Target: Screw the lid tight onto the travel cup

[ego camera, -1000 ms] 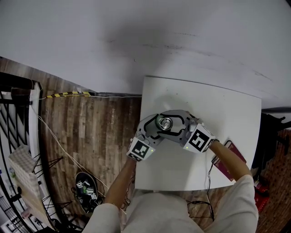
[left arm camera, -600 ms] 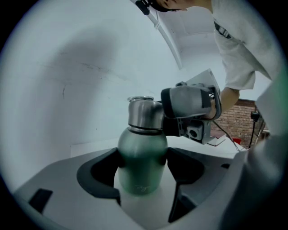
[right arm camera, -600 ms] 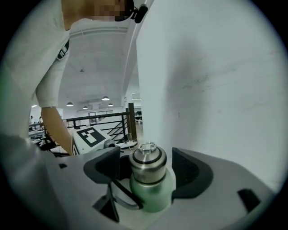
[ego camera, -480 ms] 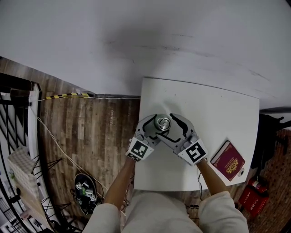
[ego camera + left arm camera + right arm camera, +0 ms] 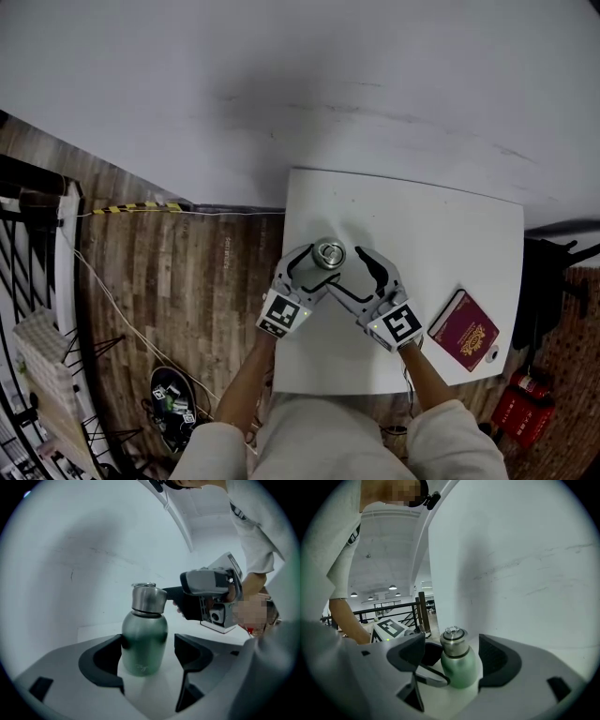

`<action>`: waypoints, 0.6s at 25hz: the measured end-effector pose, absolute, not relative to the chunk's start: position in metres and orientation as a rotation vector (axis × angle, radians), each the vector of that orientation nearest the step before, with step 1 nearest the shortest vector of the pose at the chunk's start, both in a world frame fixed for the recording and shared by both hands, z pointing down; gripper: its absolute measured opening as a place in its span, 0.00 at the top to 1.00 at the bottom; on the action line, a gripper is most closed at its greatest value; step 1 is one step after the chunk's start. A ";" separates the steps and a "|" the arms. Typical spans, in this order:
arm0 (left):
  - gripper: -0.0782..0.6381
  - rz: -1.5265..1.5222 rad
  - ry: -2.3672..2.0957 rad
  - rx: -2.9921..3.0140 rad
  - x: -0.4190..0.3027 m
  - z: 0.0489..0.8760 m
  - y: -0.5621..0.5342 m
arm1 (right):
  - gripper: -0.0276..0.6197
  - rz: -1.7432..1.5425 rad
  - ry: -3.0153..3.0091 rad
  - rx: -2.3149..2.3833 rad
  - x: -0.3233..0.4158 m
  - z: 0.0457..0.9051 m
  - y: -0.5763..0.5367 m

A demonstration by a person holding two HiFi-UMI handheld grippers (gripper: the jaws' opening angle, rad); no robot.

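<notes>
A green travel cup [image 5: 328, 253] with a steel lid [image 5: 147, 599] stands upright near the left edge of the white table [image 5: 441, 234]. My left gripper [image 5: 314, 265] reaches in from the left with its jaws round the cup's body [image 5: 144, 644]. One jaw rests against the cup's side, while a thin strip of table shows between the cup and the other jaw. My right gripper [image 5: 352, 269] is open, and its jaws have just been opening. They stand wide on either side of the cup [image 5: 460, 665] and lid [image 5: 453, 641] without pressing on them.
A dark red booklet [image 5: 462, 330] lies on the table's right part near the front edge. Wooden floor with cables and a black railing [image 5: 37, 244] lies left of the table. A plain white wall rises behind it.
My right gripper has let go of the lid and swung back toward the person, rolling as it went. Its arm has moved off the red booklet. Cup and left gripper stay put.
</notes>
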State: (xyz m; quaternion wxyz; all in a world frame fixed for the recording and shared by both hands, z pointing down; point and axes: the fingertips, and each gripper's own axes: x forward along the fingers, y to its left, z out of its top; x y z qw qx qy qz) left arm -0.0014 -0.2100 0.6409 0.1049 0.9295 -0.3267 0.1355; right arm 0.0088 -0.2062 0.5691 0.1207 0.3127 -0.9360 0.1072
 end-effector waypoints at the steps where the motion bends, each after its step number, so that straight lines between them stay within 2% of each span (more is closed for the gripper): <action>1: 0.43 0.406 -0.969 2.739 -0.003 0.640 -0.207 | 0.41 0.316 -2.733 0.924 0.011 0.568 -0.204; 11: 0.43 0.395 -1.093 2.675 -0.036 0.617 -0.166 | 0.48 0.406 -2.679 1.076 0.042 0.559 -0.170; 15: 0.43 0.374 -1.145 2.655 -0.051 0.598 -0.151 | 0.58 0.399 -2.656 1.176 0.058 0.551 -0.161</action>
